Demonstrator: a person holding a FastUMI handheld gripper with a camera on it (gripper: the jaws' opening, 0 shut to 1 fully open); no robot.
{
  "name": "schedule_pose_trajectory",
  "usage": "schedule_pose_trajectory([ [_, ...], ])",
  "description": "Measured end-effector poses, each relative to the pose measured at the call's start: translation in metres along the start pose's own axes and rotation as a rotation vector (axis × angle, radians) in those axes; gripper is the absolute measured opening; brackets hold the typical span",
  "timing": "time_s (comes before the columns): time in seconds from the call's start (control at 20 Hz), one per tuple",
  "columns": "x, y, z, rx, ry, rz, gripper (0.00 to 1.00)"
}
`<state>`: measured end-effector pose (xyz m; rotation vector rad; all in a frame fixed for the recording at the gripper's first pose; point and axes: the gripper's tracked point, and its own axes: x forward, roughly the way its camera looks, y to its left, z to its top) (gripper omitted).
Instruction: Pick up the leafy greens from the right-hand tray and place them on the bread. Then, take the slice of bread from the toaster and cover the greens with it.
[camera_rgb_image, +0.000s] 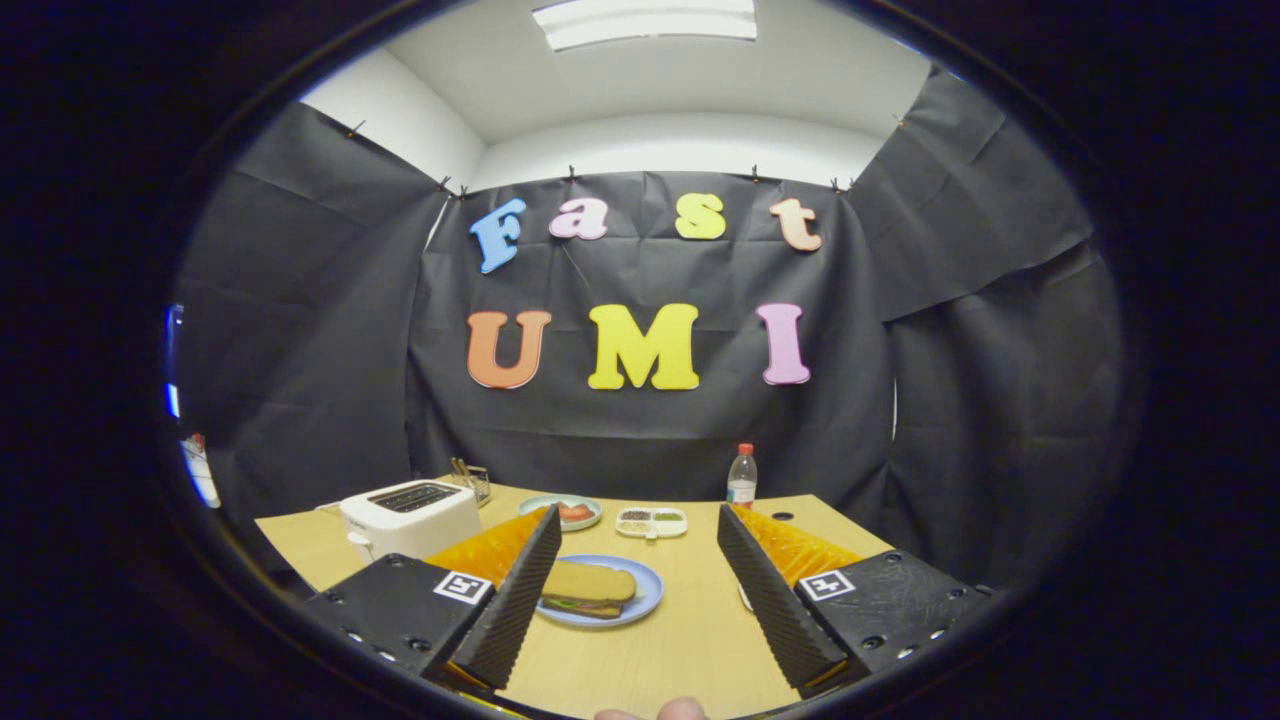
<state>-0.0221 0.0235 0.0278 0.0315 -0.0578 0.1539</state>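
My gripper (640, 545) stands open above the wooden table, its two black ribbed fingers (520, 595) spread wide with nothing between them. Just ahead, between the fingers, a blue plate (640, 605) holds a sandwich: a slice of bread (588, 581) lies on top, with green leaves (575, 604) showing under its near edge. The white toaster (408, 517) stands beyond the left finger, its slots dark. The right-hand tray is mostly hidden behind the right finger; a sliver of its pale rim (743, 597) shows.
A small plate with red slices (566, 511) and a white divided dish (651, 521) sit farther back. A clear bottle with a red cap (741, 476) stands at the table's far edge. A fingertip (680, 710) shows at the bottom.
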Motion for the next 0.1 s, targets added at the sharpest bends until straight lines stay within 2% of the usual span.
schedule_pose_trajectory([
  [0.1, 0.0002, 0.0038, 0.0040, 0.003, -0.003, 0.007, 0.95],
])
